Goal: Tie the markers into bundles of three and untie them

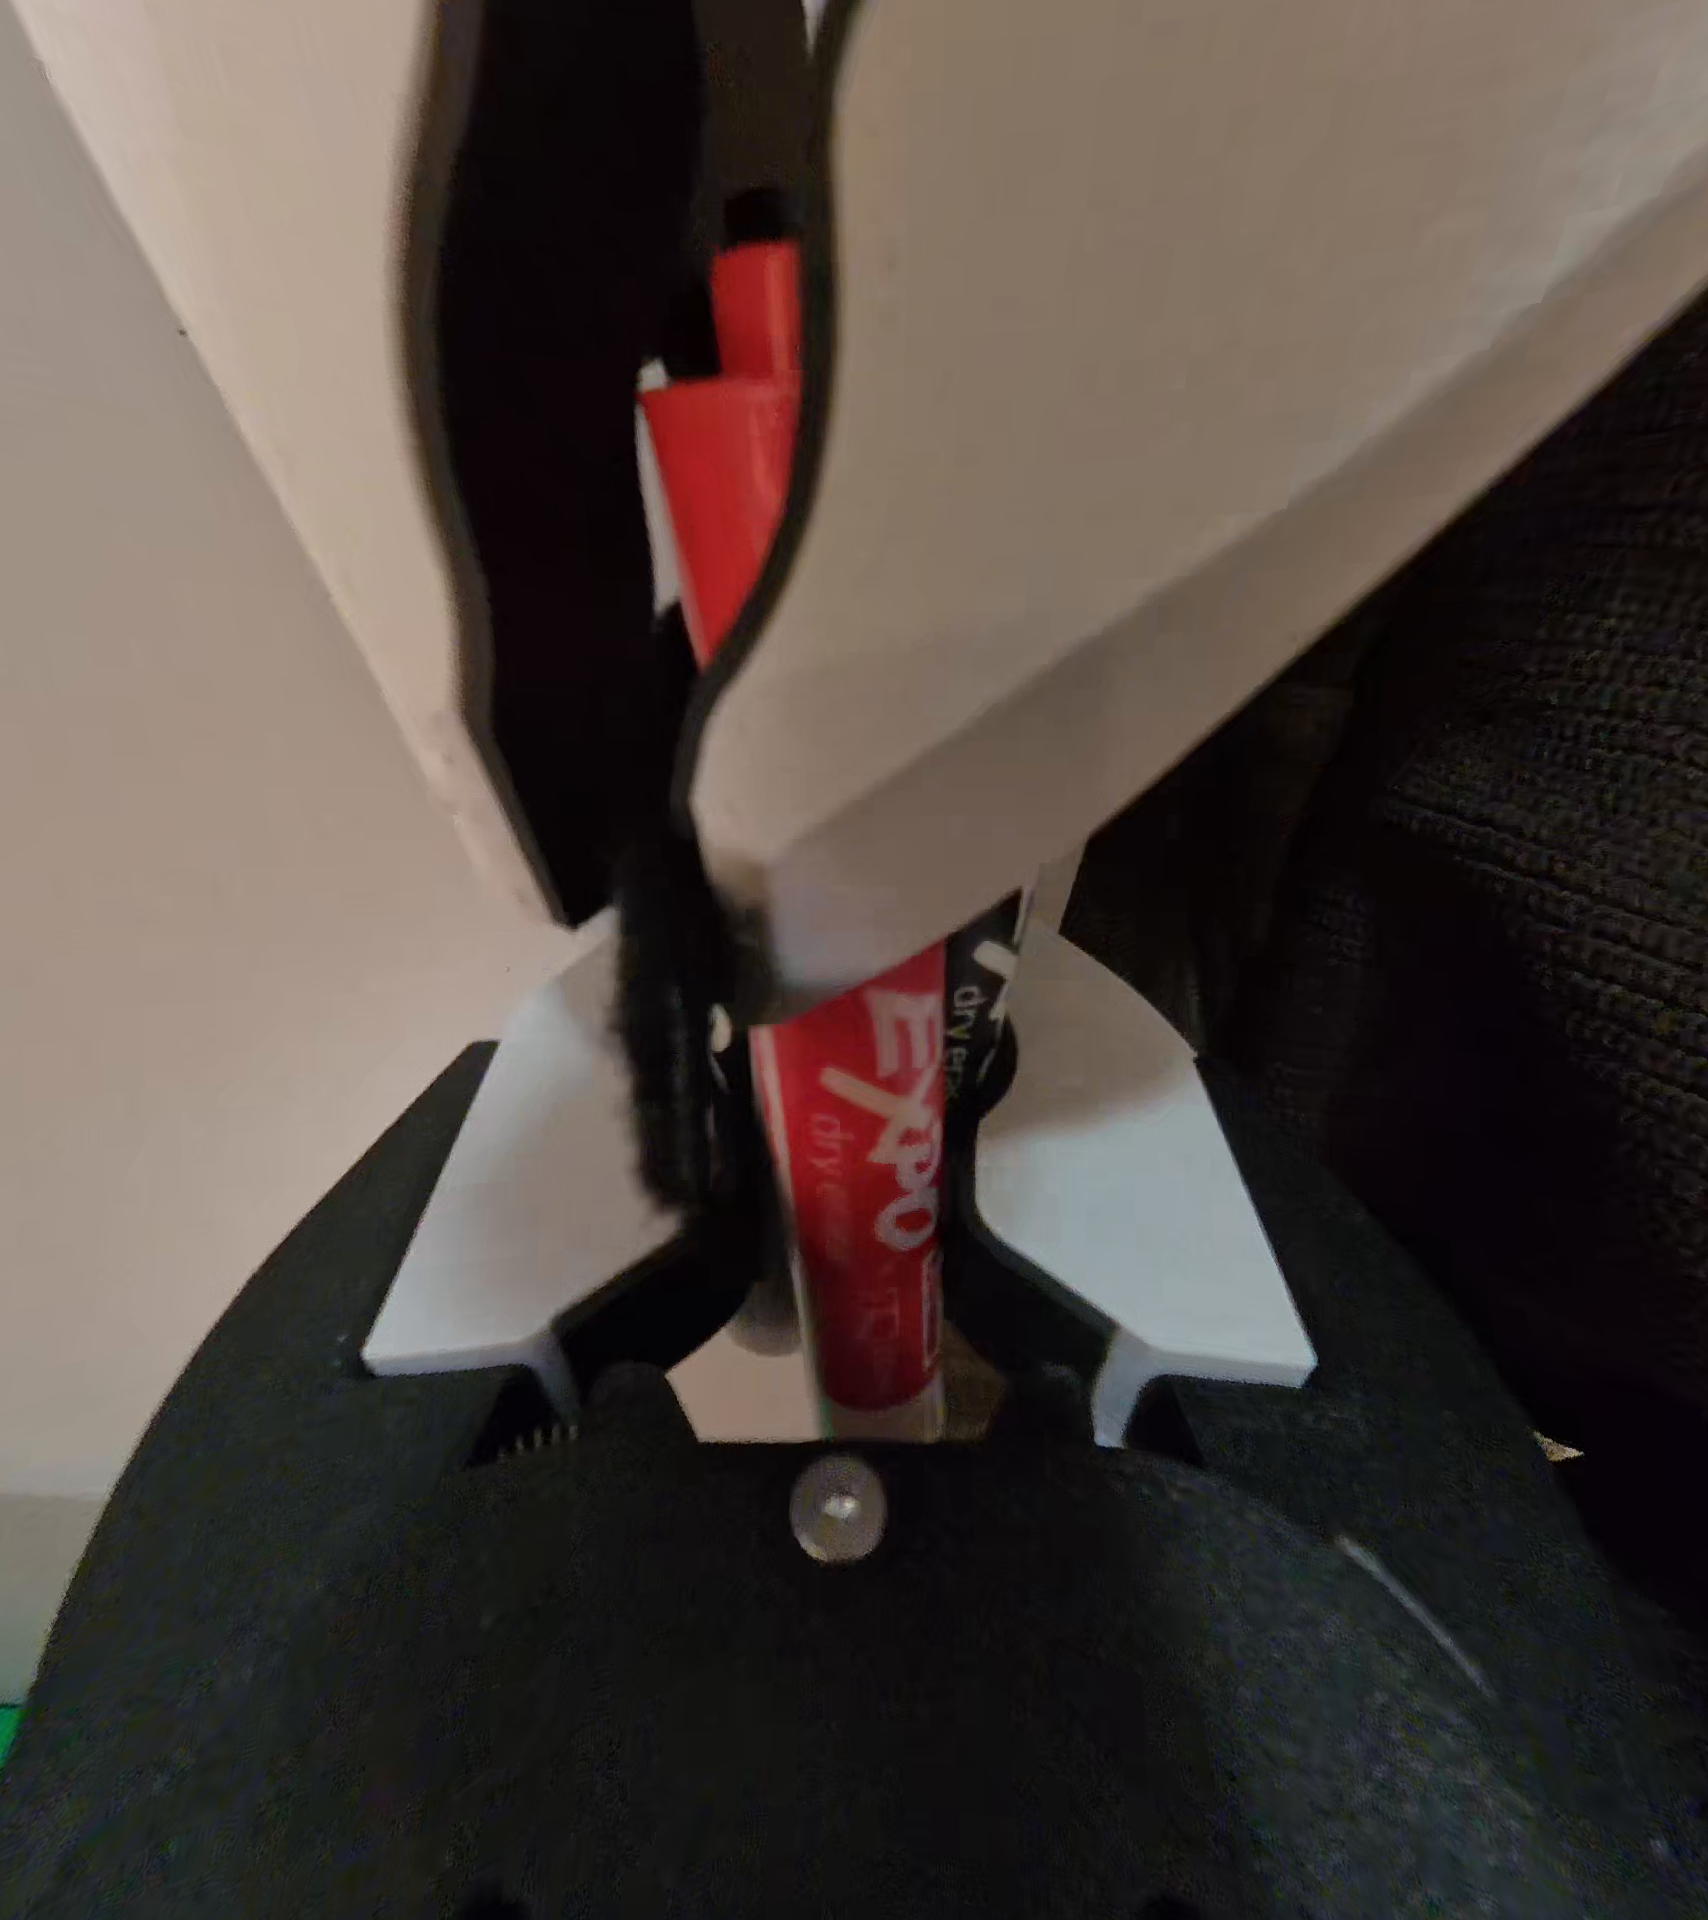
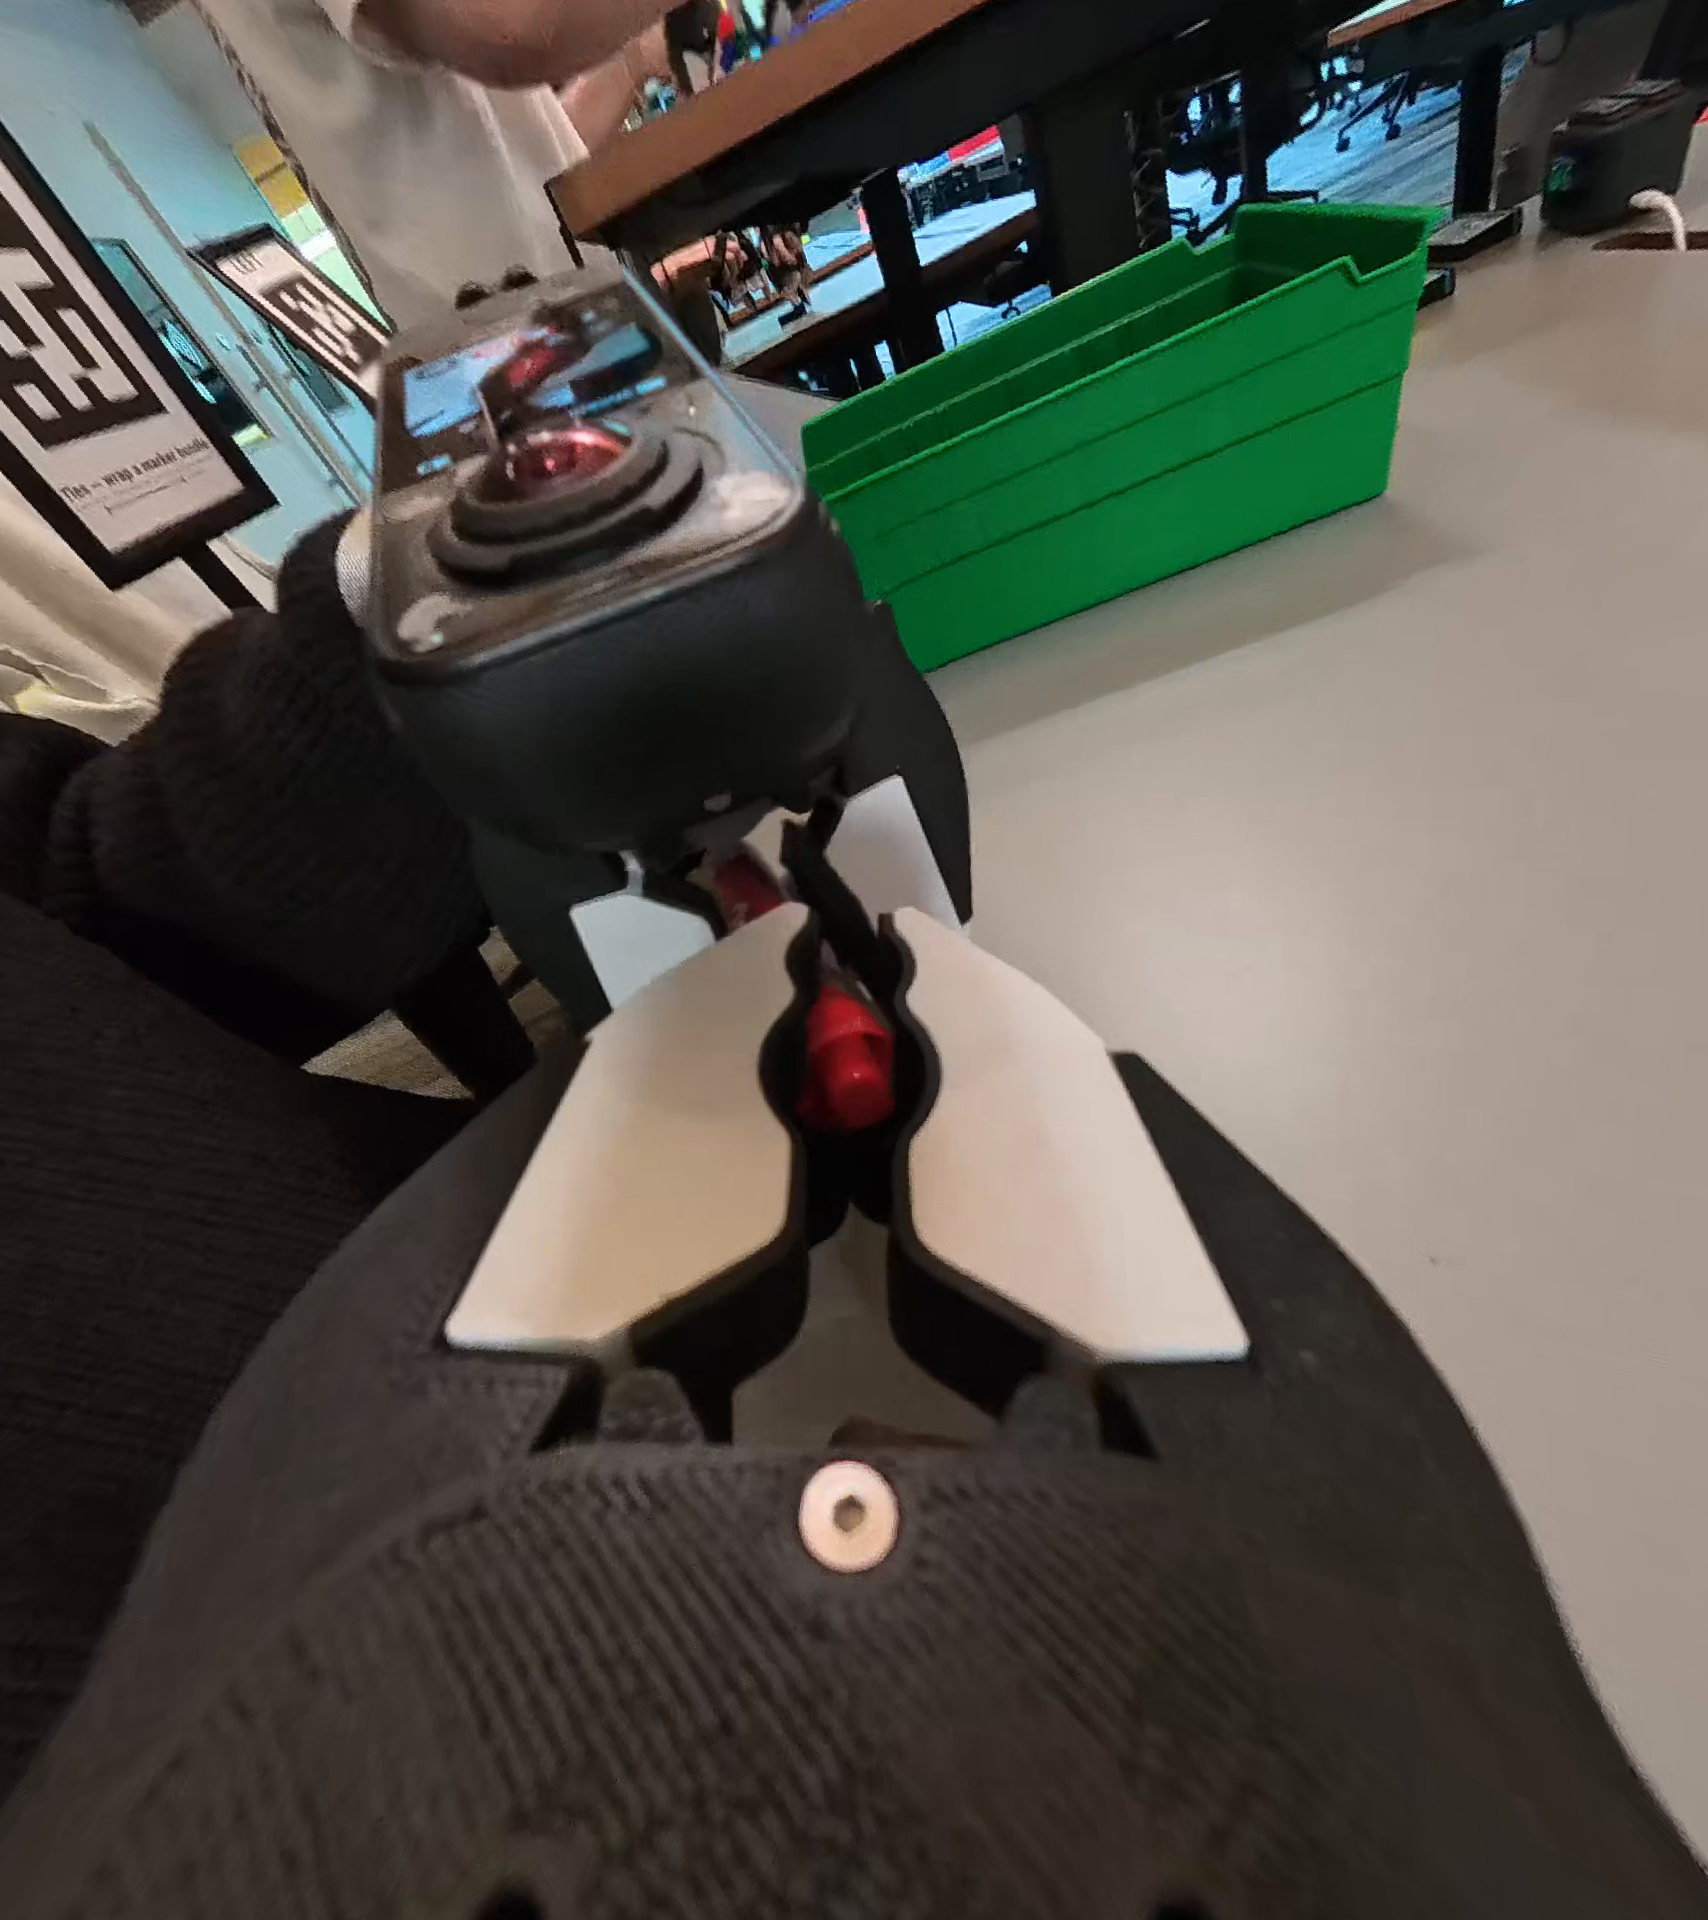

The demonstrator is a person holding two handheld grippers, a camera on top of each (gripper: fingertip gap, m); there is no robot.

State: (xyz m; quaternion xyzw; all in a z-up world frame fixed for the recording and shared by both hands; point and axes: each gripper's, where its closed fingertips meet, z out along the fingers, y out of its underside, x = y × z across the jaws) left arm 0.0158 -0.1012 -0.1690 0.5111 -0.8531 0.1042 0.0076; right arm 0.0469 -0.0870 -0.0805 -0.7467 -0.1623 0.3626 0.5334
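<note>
A bundle of markers (image 1: 860, 1195), red ones and at least one black, lies between the two grippers. My left gripper (image 1: 829, 997) is shut on the barrels. A fuzzy black strap (image 1: 663, 1049) sits against the bundle at its left fingertip. My right gripper (image 1: 663, 883) comes in from the opposite side and closes around the red caps (image 1: 736, 468). In the right wrist view my right gripper (image 2: 850, 935) is shut on a red cap (image 2: 839, 1070), and the left gripper (image 2: 777, 862) faces it, held by a black-gloved hand (image 2: 237, 790). Whether the strap is fastened is hidden.
A green plastic bin (image 2: 1141, 436) stands on the grey table (image 2: 1452, 831) behind the grippers. Framed black-and-white marker signs (image 2: 50, 343) stand at the left. A person in light clothing (image 2: 434, 135) and dark desks (image 2: 829, 114) are beyond. Spacing between my two grippers at the tips: around 9 cm.
</note>
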